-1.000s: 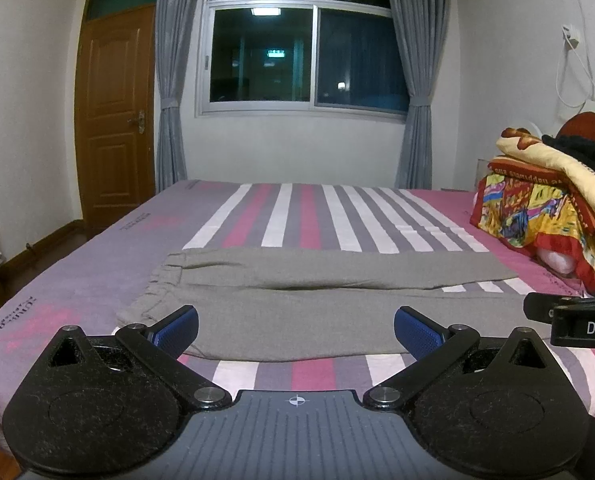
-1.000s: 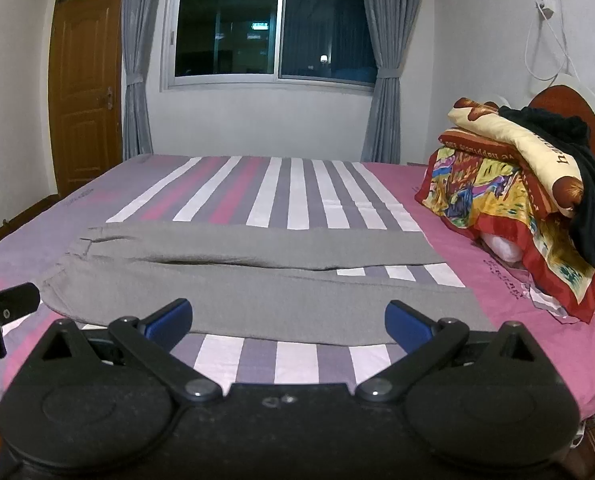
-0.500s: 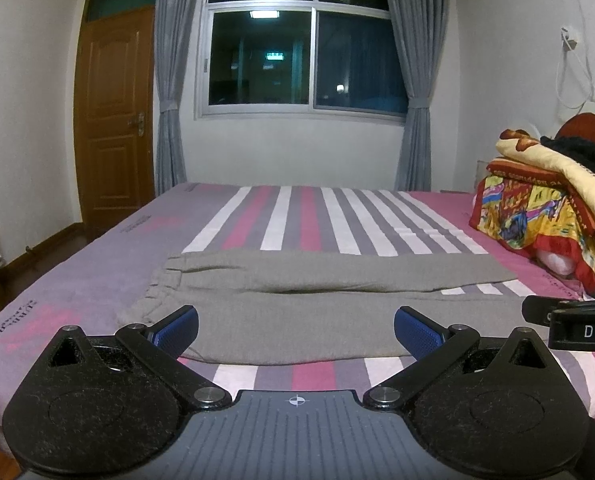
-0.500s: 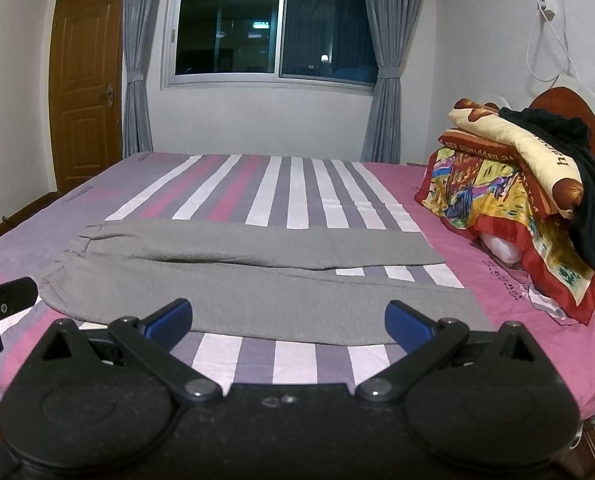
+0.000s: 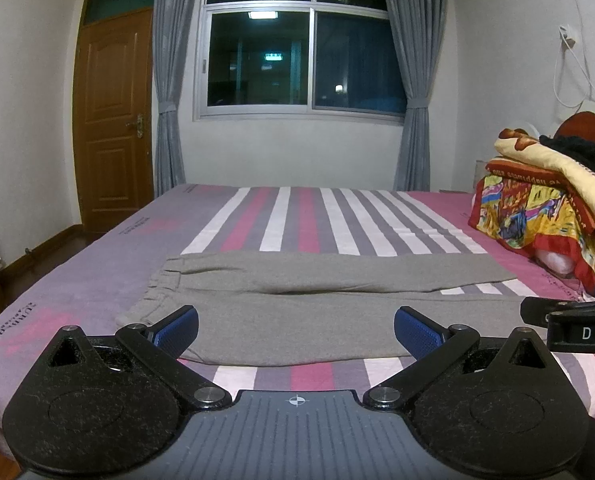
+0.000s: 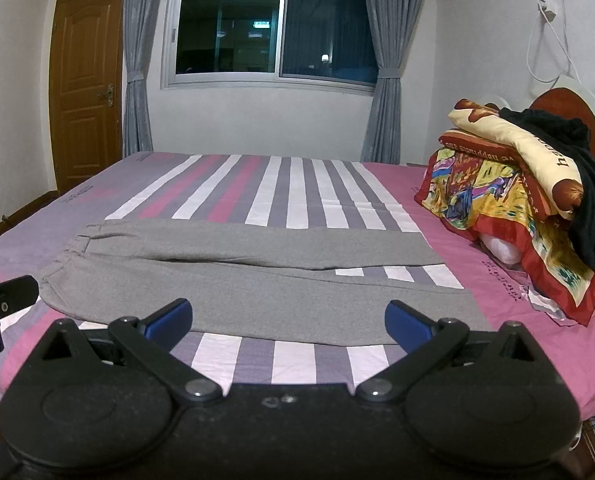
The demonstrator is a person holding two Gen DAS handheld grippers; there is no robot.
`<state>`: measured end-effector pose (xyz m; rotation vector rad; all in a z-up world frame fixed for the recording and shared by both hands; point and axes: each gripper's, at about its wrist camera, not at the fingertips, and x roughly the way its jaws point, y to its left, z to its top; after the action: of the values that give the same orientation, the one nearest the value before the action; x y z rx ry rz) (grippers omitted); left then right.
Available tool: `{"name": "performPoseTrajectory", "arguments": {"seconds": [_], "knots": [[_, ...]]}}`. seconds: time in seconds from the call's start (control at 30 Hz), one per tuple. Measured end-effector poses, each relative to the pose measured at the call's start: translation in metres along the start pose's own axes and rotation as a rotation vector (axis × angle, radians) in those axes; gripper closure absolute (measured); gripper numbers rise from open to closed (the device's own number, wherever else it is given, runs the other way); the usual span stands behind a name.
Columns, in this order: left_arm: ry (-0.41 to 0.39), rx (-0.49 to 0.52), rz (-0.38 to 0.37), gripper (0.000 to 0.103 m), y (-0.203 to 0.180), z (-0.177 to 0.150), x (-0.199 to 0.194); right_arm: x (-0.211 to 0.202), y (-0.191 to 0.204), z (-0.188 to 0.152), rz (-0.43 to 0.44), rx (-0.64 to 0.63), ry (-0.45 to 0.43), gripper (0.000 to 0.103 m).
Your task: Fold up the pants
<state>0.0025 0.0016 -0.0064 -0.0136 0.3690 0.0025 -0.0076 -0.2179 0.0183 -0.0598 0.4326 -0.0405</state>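
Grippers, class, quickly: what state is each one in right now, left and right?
Left gripper: open, holding nothing, fingers spread above the grey pants.
Right gripper: open, holding nothing, likewise short of the pants.

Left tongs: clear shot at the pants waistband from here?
Probably yes. The left tongs are open, and nothing lies between them and the waistband of the pants on the bed.

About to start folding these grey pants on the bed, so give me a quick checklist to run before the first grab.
1. Pants spread flat on the bed: ok.
2. Legs lying apart, not crossed: ok.
3. Left tongs open, holding nothing: ok.
4. Right tongs open, holding nothing: ok.
5. Blanket pile off the pants: ok.
6. Tongs touching the fabric: not ok, both hang short of it.
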Motion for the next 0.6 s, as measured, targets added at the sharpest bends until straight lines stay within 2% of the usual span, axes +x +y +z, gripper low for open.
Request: {"name": "performPoseTrajectory", "arguments": {"seconds": [0.6], "knots": [[0.002,0.006,0.000,0.000,-0.0012,0.0023,-0.0032,-0.0006,0.0010,0.0007,-0.001,-0.004,0.002,0.001]]}}
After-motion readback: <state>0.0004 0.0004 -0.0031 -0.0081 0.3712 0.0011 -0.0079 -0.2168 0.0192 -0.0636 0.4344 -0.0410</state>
